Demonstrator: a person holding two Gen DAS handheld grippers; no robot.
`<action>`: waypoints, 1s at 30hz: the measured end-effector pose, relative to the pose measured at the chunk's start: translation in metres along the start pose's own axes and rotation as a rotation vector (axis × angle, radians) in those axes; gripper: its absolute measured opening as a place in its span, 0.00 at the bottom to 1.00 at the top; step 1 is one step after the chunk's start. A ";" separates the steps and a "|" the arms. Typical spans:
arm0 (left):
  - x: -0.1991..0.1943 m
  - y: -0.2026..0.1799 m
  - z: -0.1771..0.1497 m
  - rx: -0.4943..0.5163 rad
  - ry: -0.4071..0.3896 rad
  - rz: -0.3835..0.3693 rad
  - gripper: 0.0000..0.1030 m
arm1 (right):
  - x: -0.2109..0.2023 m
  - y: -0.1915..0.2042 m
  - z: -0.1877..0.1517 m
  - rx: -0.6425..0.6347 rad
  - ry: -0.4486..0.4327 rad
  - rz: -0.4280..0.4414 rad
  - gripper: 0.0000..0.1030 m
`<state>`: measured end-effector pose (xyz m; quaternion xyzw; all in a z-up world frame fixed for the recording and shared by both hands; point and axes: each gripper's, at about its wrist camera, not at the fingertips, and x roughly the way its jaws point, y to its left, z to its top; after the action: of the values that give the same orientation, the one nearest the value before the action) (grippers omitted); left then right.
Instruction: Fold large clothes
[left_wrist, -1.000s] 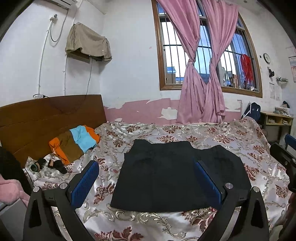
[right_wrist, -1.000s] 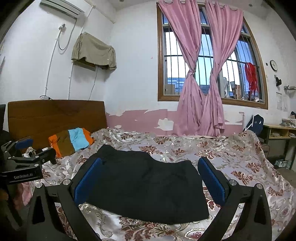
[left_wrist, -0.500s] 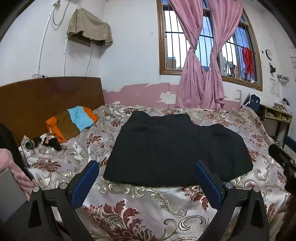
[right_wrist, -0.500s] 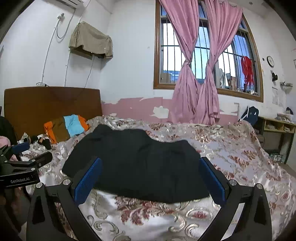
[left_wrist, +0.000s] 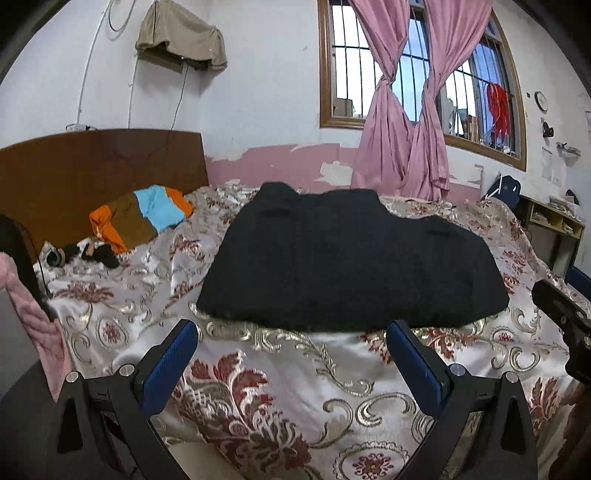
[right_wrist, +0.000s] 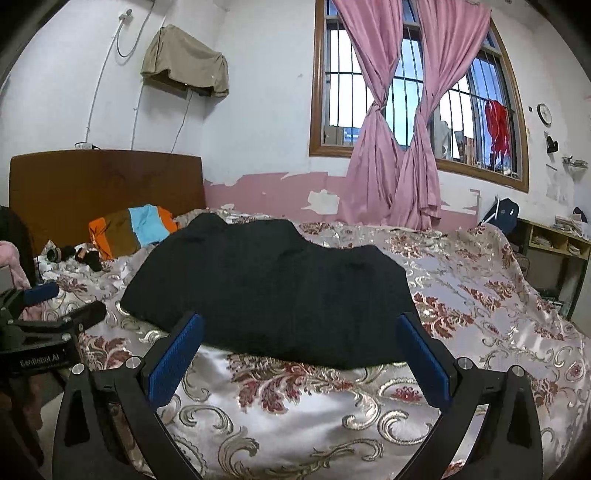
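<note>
A bed (left_wrist: 295, 398) under a floral satin cover fills both views. On its middle lies the black garment (left_wrist: 351, 258), folded into a broad flat slab. Near the headboard, well apart from it, rests a striped orange, brown and blue cushion (left_wrist: 140, 218). The left claw (left_wrist: 291, 356) and the right claw (right_wrist: 301, 349) both hang released, blue pads spread wide and empty, just short of the garment's near edge

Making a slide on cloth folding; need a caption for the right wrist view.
Open right gripper facing a folded black garment on a floral bedspread.
</note>
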<state>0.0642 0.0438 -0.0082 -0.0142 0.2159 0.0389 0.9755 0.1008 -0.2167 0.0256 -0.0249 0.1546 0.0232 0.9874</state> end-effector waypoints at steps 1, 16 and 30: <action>0.001 0.000 -0.001 -0.004 0.005 0.001 1.00 | 0.001 -0.001 -0.002 0.003 0.005 -0.002 0.99; 0.000 0.001 -0.003 0.020 0.000 0.009 1.00 | 0.005 -0.004 -0.016 0.020 0.039 -0.012 0.99; 0.000 0.000 -0.005 0.016 0.008 0.005 1.00 | 0.008 -0.005 -0.018 0.029 0.053 -0.012 0.99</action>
<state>0.0622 0.0434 -0.0129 -0.0063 0.2202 0.0394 0.9746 0.1027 -0.2221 0.0060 -0.0122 0.1809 0.0142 0.9833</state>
